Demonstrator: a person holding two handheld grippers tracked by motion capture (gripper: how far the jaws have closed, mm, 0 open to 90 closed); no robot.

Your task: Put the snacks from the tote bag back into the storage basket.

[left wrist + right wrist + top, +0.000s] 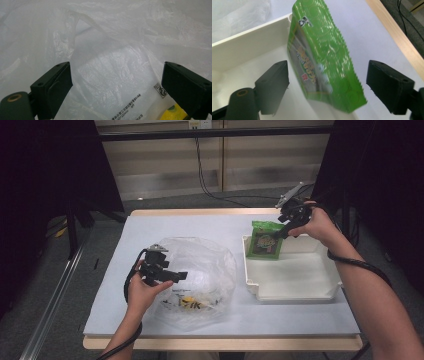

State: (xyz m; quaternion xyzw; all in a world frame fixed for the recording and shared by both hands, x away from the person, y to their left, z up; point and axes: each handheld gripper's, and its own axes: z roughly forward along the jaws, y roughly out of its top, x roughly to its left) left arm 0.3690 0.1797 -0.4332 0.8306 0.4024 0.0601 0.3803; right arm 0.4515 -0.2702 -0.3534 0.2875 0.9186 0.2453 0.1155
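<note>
A green snack packet (264, 241) stands tilted against the far left wall of a white tray (300, 292). My right gripper (280, 231) sits at the packet's upper right corner. In the right gripper view the packet (322, 57) stands between the widely spread jaws of the right gripper (328, 66), and neither pad touches it. A crumpled clear plastic bag (205, 265) lies left of the tray with a yellow item (187, 301) inside. My left gripper (175, 276) is at the bag's left edge, and its jaws (117, 67) stand open before the bag film (112, 37).
The tray and bag rest on a pale mat (190, 227) over a wooden table. The table's wooden edge (397, 35) runs just beyond the packet. A black cable (210, 180) hangs behind the table, and dark stands flank both sides.
</note>
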